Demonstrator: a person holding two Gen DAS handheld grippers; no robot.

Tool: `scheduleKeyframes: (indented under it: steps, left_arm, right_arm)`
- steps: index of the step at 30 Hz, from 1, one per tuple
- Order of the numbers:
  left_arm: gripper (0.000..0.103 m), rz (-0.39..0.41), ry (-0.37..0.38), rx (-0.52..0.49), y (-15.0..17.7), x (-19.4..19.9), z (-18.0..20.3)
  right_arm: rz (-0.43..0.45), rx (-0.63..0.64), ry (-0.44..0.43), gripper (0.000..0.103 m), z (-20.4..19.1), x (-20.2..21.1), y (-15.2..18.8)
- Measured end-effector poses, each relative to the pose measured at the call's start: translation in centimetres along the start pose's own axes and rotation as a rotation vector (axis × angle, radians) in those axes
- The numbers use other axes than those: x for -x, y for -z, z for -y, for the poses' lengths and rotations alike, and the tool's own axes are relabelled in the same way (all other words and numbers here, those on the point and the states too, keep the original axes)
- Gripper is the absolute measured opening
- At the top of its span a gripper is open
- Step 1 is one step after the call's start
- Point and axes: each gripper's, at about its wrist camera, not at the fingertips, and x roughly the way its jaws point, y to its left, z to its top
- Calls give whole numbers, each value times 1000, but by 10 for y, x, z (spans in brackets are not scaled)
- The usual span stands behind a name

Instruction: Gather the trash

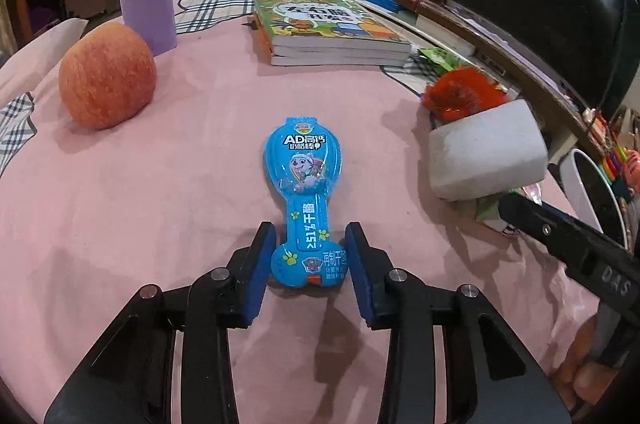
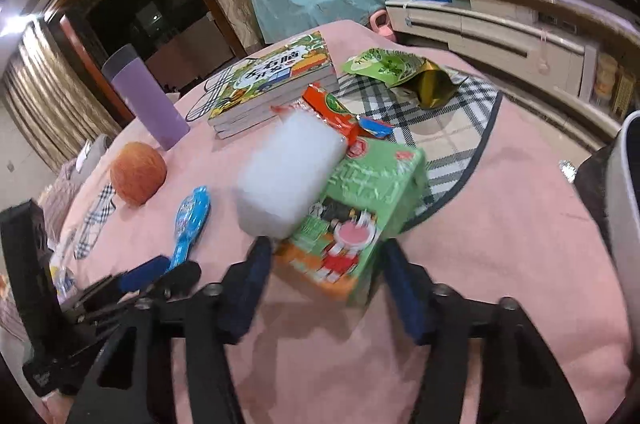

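left wrist view: a blue bone-shaped plastic snack wrapper (image 1: 306, 200) is seen lying flat on the pink tablecloth (image 1: 160, 184), its near end bracketed by the parted pads of the left gripper (image 1: 309, 256), not clamped. a green drink carton (image 2: 360, 216) is straddled by the wide-open right gripper (image 2: 328, 288), beside a white foam block (image 2: 288, 176).

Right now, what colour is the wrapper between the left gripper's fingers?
Bright blue wrapper, clearest in the left wrist view.

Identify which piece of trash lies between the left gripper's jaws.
The blue spoon-shaped cheese wrapper: its narrow end lies between the open jaws of the left gripper. The green carton sits at the right gripper instead.
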Motion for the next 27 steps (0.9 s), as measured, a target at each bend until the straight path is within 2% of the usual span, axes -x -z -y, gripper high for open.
scheduleKeyframes:
  steps: [4, 10, 14, 16, 21, 25, 27]
  left_arm:
    - [35, 0, 17, -8, 12, 12, 2]
    - [35, -6, 103, 34, 50, 44, 5]
    - [35, -14, 142, 59, 74, 60, 17]
    - [35, -12, 139, 58, 80, 63, 24]
    - [36, 11, 80, 44, 83, 66, 31]
    - [43, 19, 73, 72, 85, 67, 26]
    - [47, 23, 55, 66, 86, 67, 28]
  right_arm:
    - [-4, -2, -12, 54, 6, 21, 14]
    - [-24, 15, -66, 54, 17, 59, 44]
    - [-34, 47, -50, 54, 22, 73, 53]
    - [-32, 47, -36, 54, 26, 75, 58]
    - [15, 26, -7, 58, 30, 77, 63]
    - [57, 1, 13, 69, 31, 75, 68]
    - [59, -2, 37, 71, 30, 72, 69]
